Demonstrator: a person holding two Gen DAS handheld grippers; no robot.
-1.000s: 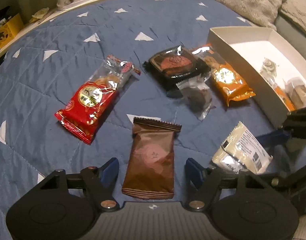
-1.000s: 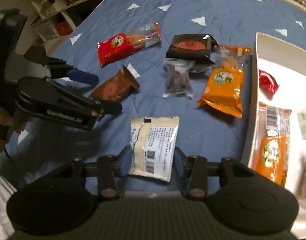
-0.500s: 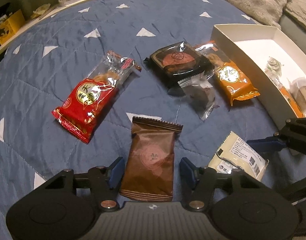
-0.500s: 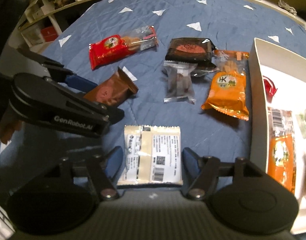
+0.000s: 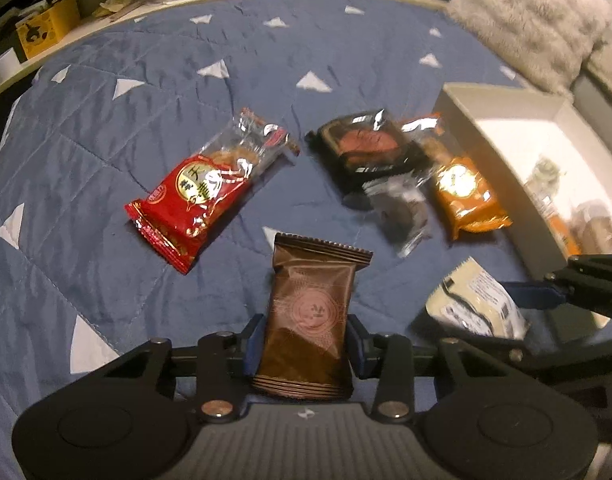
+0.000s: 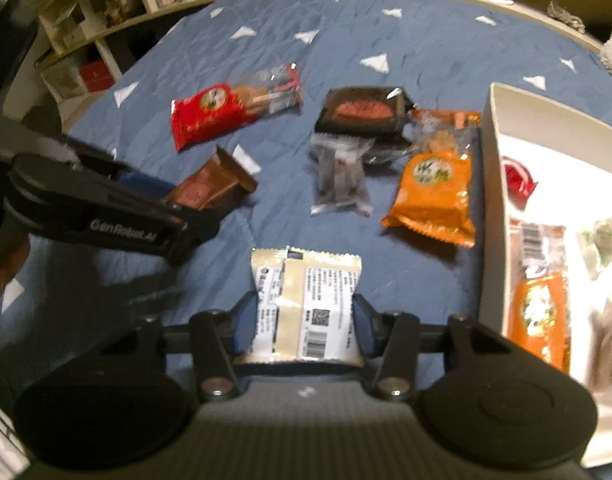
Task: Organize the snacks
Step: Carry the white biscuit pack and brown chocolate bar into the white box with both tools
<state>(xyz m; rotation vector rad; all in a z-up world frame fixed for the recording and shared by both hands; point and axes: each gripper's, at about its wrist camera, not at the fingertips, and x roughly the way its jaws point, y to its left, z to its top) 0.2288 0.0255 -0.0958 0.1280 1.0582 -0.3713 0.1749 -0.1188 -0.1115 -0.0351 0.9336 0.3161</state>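
My left gripper (image 5: 304,340) is shut on a brown snack packet (image 5: 312,312), lifted slightly off the blue quilt. My right gripper (image 6: 302,322) is shut on a cream packet with barcodes (image 6: 306,300); that packet also shows in the left wrist view (image 5: 476,306). On the quilt lie a red packet (image 5: 198,196), a black tray snack (image 5: 362,146), a clear packet with a dark snack (image 5: 402,210) and an orange packet (image 5: 464,192). A white box (image 6: 494,184) at the right holds several snacks.
The blue quilt (image 5: 106,120) with white triangles covers a round bed. Shelves with boxes (image 6: 90,32) stand beyond the far left edge. A furry grey cushion (image 5: 530,20) lies at the back right. The left gripper's body (image 6: 106,216) shows in the right wrist view.
Both grippers have closed on their packets, the left on the brown one and the right on the cream one. Both packets have risen a little off the quilt.
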